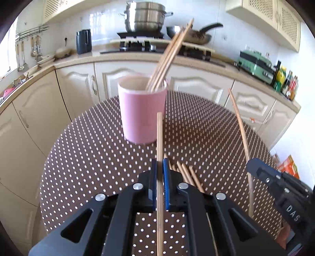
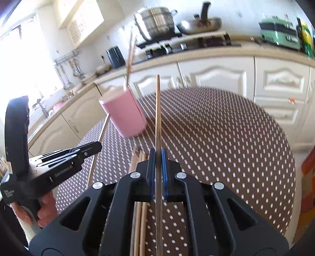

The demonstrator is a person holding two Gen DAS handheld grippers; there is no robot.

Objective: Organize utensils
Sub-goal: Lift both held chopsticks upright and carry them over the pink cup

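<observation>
A pink cup (image 1: 142,110) stands on the round dotted table (image 1: 88,157) with several wooden chopsticks (image 1: 171,53) leaning in it. My left gripper (image 1: 159,163) is shut on one chopstick (image 1: 159,135) that points at the cup, a short way in front of it. The right gripper (image 1: 254,169) shows at the right, holding a second chopstick (image 1: 241,126). In the right wrist view my right gripper (image 2: 158,155) is shut on that chopstick (image 2: 157,110), raised over the table. The cup (image 2: 124,116) lies to its left. Several loose chopsticks (image 2: 138,157) lie on the table beneath both grippers.
A person's hand (image 2: 46,208) holds the left gripper (image 2: 94,146). Behind the table runs a counter with cream cabinets (image 1: 76,84), a stove with a steel pot (image 1: 145,17) and a pan (image 1: 196,35), a dark kettle (image 1: 84,41) and a green appliance (image 1: 256,65).
</observation>
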